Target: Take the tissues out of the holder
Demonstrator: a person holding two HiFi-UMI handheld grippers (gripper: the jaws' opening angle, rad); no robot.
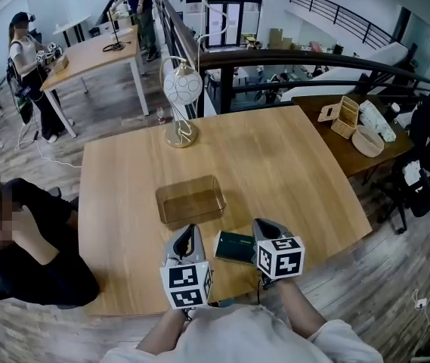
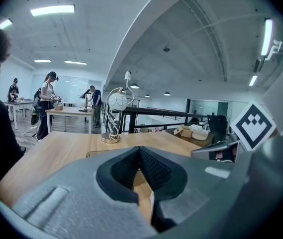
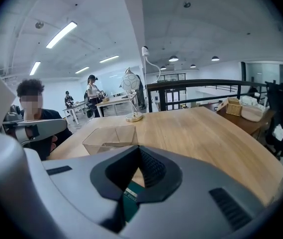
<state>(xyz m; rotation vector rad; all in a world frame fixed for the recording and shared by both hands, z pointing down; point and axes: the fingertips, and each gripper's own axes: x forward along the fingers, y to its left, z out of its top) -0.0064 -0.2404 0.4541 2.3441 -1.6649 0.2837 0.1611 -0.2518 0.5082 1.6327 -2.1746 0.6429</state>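
Two tools are held low over the near edge of the table (image 1: 290, 165). The left tool (image 1: 191, 230) is seen with its jaws together and nothing between them; bare wood shows beneath. The right tool (image 1: 264, 225) is likewise closed and empty. One dark green tissue pack (image 1: 234, 248) is laid flat on the table just beside it, between the two tools. One clear holder (image 1: 190, 201) stands just beyond the pack, apart from it. One lamp (image 1: 180, 97) is set at the far edge.
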